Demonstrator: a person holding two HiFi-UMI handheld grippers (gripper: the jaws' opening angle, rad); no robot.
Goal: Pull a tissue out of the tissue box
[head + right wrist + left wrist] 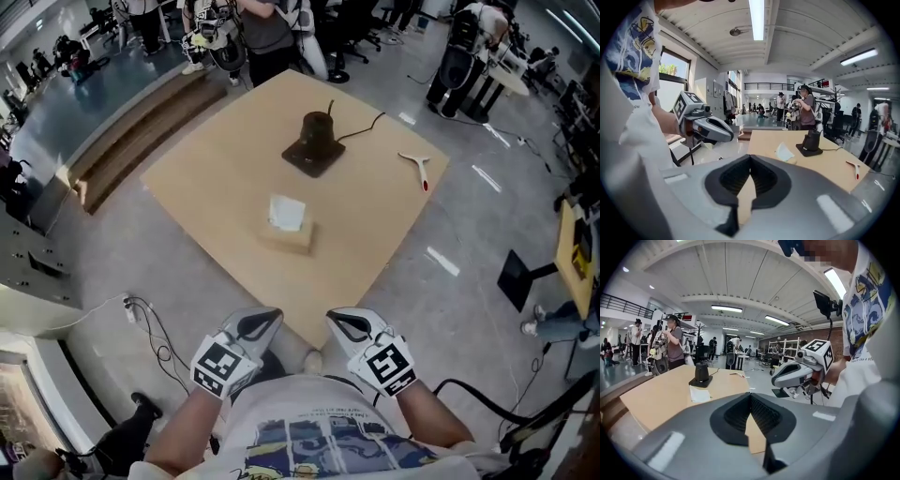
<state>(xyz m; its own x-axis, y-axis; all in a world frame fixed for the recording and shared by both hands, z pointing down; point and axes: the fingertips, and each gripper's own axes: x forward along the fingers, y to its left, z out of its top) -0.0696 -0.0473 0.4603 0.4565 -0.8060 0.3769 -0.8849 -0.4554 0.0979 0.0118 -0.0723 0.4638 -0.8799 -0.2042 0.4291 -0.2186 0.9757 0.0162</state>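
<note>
**Inspector:** Wooden surface (206,178) carried the tissue box (289,234). Left gripper (265,321) and right gripper (341,322) sat well short of it, jaws pressed together, empty.

**Assessor:** Risk noted: the unbraced box could lift with the tissue (286,212).

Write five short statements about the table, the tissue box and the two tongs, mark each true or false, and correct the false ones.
1. The tissue box sits on the table with white tissue showing at its top. True.
2. The left tongs are shut on a tissue. False: they are shut with nothing between them, held close to the person's body.
3. A black device with a cable stands on the table beyond the tissue box. True.
4. The right tongs are wide open. False: they are shut and empty.
5. The white tool with a red tip lies on the floor. False: it lies on the table, near its right edge.
</note>
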